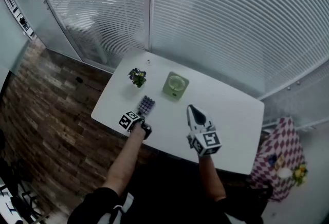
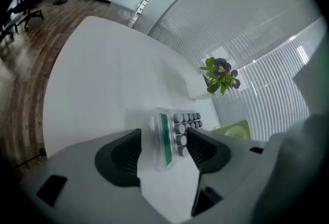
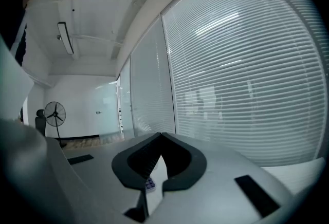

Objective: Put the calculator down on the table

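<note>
The calculator, clear-cased with a green display and grey keys, lies flat on the white table near its left front edge. My left gripper is open just behind it. In the left gripper view the calculator lies between the spread fingers of the left gripper, with a plain gap on the left side. My right gripper hovers over the table's middle front, shut with its tips together and nothing held. A bit of the keypad shows through the right gripper.
A small potted plant with purple flowers stands behind the calculator. A square green dish sits to the plant's right. Blinds on glass walls back the table. A checkered cloth stand is off the table's right end.
</note>
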The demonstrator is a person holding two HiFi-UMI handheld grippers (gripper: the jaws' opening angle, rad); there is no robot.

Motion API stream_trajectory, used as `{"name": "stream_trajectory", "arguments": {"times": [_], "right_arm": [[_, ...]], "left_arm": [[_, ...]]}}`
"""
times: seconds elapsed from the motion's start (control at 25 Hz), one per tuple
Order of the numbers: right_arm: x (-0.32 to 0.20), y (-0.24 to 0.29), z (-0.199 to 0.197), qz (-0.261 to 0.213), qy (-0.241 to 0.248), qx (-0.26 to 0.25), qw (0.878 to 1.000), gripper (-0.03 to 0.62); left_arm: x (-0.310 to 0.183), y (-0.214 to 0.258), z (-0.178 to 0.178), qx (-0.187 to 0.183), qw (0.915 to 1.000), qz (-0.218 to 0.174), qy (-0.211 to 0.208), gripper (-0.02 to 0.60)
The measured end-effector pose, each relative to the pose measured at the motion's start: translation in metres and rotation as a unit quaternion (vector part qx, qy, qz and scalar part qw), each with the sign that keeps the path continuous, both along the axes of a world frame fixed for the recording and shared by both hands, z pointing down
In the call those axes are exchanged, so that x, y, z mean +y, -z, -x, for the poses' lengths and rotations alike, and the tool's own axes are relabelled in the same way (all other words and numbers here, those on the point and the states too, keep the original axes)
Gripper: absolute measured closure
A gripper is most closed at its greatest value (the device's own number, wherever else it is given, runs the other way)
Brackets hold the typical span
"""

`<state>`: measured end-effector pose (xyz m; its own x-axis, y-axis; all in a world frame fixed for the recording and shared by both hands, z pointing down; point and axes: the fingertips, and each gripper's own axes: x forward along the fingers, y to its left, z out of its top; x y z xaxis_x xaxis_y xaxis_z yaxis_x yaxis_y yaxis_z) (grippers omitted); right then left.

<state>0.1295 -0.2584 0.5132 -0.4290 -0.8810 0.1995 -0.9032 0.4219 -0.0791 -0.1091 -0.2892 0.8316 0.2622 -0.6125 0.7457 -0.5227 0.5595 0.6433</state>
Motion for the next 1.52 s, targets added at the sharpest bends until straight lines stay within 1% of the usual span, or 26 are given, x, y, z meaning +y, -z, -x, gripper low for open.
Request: {"name": "stream_trajectory", "arguments": {"times": [0.12,0.28,0.4,0.52,0.76,0.88,1.04,1.12,1.24,1.36,1.52], "right_arm": [[-0.002,0.0,0.0,0.0,0.001,0.0,1.0,0.588],[-0.005,0.004,0.006,0.009,0.0,0.006,1.0,0.588],[-0.005,0.004,0.015,0.01,0.016,-0.002,1.0,0.588],[-0.006,0.005,0.019,0.007,0.022,0.005,1.0,0.588],[-0.007,0.002,0.023,0.001,0.025,-0.006,1.0,0.588],[-0.006,0.002,0.02,0.0,0.021,-0.003,1.0,0.588],[-0.007,0.004,0.017,-0.001,0.017,0.002,1.0,0.588],[-0.007,0.003,0.018,-0.009,0.022,-0.004,1.0,0.588],[-0.007,0.01,0.018,-0.011,0.015,-0.001,1.0,0.588],[-0.007,0.005,0.016,-0.011,0.016,-0.002,1.0,0.588],[-0.007,0.007,0.02,-0.008,0.018,-0.004,1.0,0.588]], "left_arm": [[0.003,0.0,0.003,0.033,0.9991,-0.007,0.026,0.325],[0.003,0.008,0.009,0.047,0.9972,-0.04,0.041,0.325],[0.003,0.012,0.014,0.076,0.9925,-0.068,0.068,0.325],[0.005,0.022,0.023,0.09,0.9872,-0.094,0.092,0.325],[0.003,0.058,0.028,0.118,0.9779,-0.143,0.097,0.327],[-0.002,0.083,0.027,0.147,0.9677,-0.179,0.099,0.327],[-0.011,0.127,0.019,0.185,0.9472,-0.248,0.085,0.327],[-0.013,0.141,0.017,0.195,0.9393,-0.271,0.079,0.325],[-0.011,0.164,0.018,0.201,0.9302,-0.298,0.074,0.325],[-0.01,0.186,0.021,0.195,0.9213,-0.329,0.068,0.325],[-0.01,0.195,0.023,0.204,0.9146,-0.343,0.066,0.321]]}}
